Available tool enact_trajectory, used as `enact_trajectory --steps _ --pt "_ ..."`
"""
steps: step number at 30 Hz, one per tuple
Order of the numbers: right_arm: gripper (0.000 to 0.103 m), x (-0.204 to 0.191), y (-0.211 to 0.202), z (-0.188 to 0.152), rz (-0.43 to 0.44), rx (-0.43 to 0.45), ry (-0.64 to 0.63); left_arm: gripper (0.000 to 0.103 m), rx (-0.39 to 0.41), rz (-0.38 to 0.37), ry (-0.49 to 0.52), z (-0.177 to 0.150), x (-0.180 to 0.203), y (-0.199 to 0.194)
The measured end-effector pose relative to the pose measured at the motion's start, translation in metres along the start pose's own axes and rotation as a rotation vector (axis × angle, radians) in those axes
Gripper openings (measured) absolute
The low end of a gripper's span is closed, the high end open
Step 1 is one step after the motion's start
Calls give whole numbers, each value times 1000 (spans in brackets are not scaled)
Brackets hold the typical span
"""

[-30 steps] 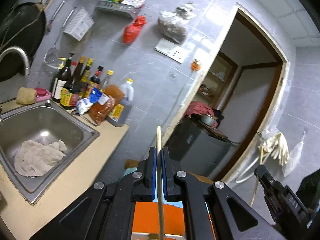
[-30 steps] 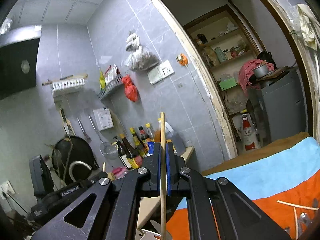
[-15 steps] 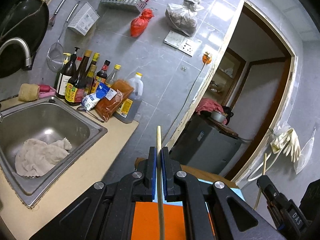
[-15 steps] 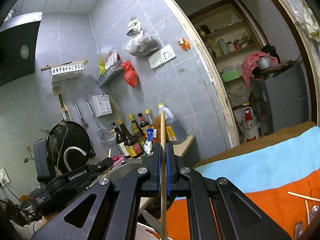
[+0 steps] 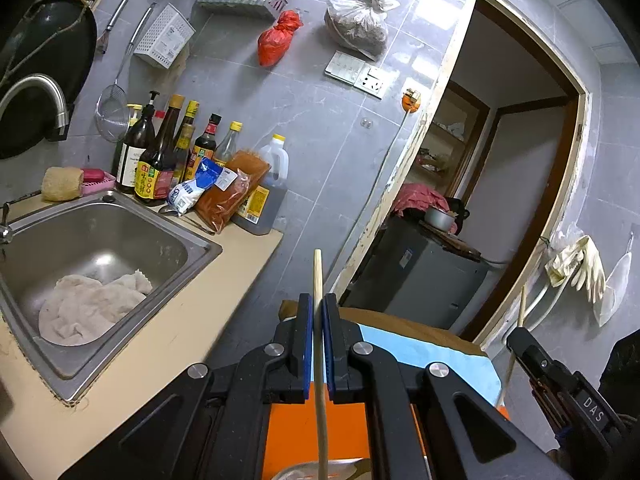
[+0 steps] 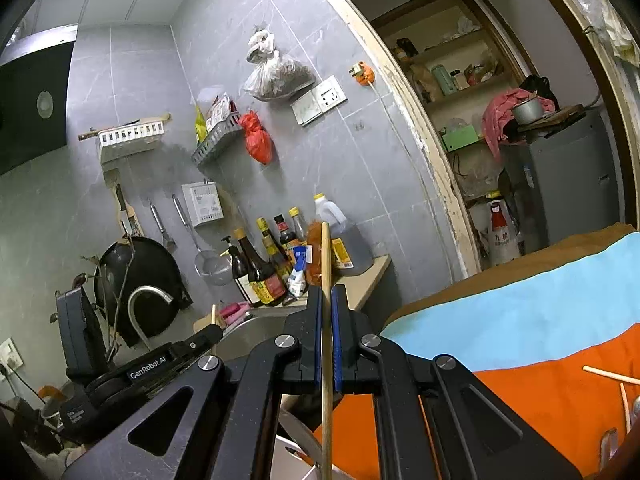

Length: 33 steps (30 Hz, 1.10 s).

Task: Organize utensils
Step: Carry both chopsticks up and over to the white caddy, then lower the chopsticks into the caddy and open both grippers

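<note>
In a grey-tiled kitchen, the left tool (image 5: 316,312) is clamped almost fully closed on a pale wooden chopstick (image 5: 318,280), which stands upright between its blue pads and pokes out well above them. Beneath the tool lies a cloth (image 5: 308,436) of orange, light blue and brown covering the tabletop.

The right tool (image 6: 327,304) is likewise pinched nearly closed on a second chopstick (image 6: 326,256), also upright, its tip rising in front of the sauce bottles (image 6: 264,268) lined up against the wall. Each tool shows in the other's view: the right tool (image 5: 560,384) at the lower right edge of the left camera, with its thin stick rising from it, and the left tool (image 6: 160,360) at the lower left of the right camera.

More loose chopsticks (image 6: 608,376) lie on the orange part of the cloth, at the right edge of the right view.

To the left, a steel sink (image 5: 192,252) holds a crumpled rag (image 5: 88,308), with a curved tap (image 5: 36,92) above it and a dark wok (image 5: 44,52) hanging on the wall. A red bag (image 5: 276,40) and a clear plastic bag (image 5: 358,24) hang higher on the tiles, beside an open doorway (image 5: 520,160).
</note>
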State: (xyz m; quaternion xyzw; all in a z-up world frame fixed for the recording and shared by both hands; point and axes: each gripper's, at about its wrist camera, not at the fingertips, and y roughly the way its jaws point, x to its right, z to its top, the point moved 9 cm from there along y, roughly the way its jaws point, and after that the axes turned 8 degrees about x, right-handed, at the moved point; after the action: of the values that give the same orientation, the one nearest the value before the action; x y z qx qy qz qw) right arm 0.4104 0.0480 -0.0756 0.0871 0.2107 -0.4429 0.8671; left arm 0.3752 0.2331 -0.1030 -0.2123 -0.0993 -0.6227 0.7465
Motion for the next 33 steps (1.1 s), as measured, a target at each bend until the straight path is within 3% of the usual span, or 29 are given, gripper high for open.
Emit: enact_trajectory --steps 13,21,26,30,31,33 --pt "5 -4 -12 -8 9 -45 -51 5 -46 -32 46 -5 7 -19" --pt "5 -6 -24 -15 15 -97 -72 7 -113 -78 53 -14 17 -31" --pt "5 -5 -38 -10 2 -97 -74 33 -118 -117 55 -14 27 -43" --pt "6 -1 -53 2 -22 -80 -84 45 -96 -140 61 -8 42 -54" --pt "9 0 -58 6 -30 -75 -87 49 -89 -148 64 -6 48 -57" --pt "25 4 -67 15 -47 -62 -93 57 -71 -154 74 -3 59 -62"
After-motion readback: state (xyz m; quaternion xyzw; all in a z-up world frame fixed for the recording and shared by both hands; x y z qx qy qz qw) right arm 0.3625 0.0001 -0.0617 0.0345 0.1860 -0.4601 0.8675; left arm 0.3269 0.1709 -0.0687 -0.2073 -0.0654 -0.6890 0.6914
